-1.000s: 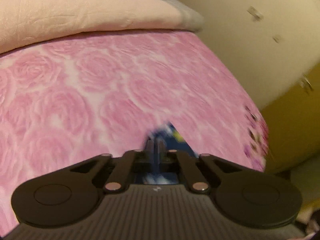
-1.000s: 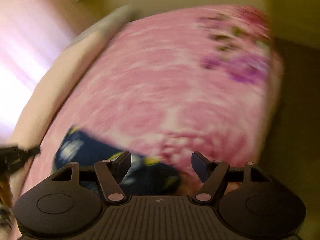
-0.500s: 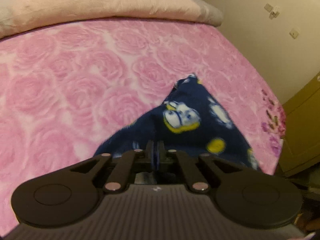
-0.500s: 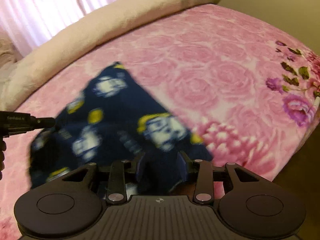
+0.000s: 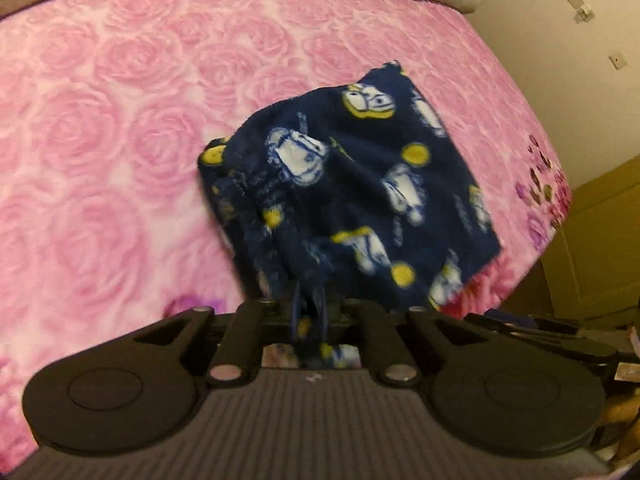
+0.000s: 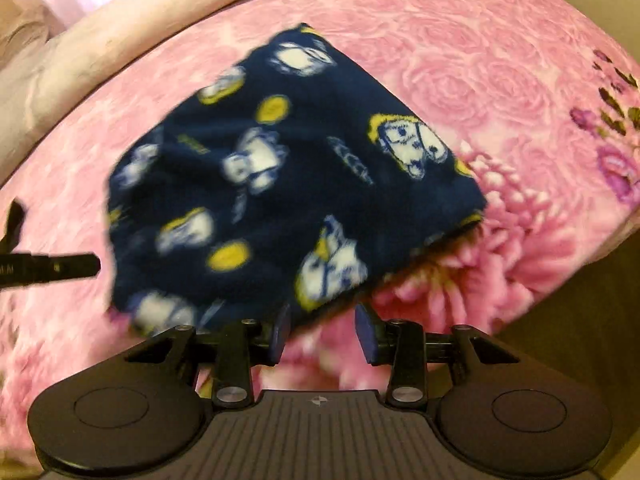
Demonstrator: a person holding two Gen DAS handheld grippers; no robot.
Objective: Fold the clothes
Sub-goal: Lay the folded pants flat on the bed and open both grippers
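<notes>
Navy fleece garment [image 5: 352,184] with white-and-yellow cartoon print lies folded on the pink rose bedspread [image 5: 100,120], near edge pinched in the left gripper [image 5: 308,312], while the right gripper [image 6: 322,332] sits just off its edge, fingers apart, holding nothing.

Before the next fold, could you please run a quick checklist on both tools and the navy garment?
1. Left tool shut on the navy garment: ok.
2. Right tool free of cloth, fingers apart: ok.
3. Garment resting on the pink blanket: ok.
4. Garment lying flat: not ok, bunched near the left tool.
5. Near edge tidy: not ok, one corner is lifted.
6. Layers underneath aligned: cannot tell.
</notes>
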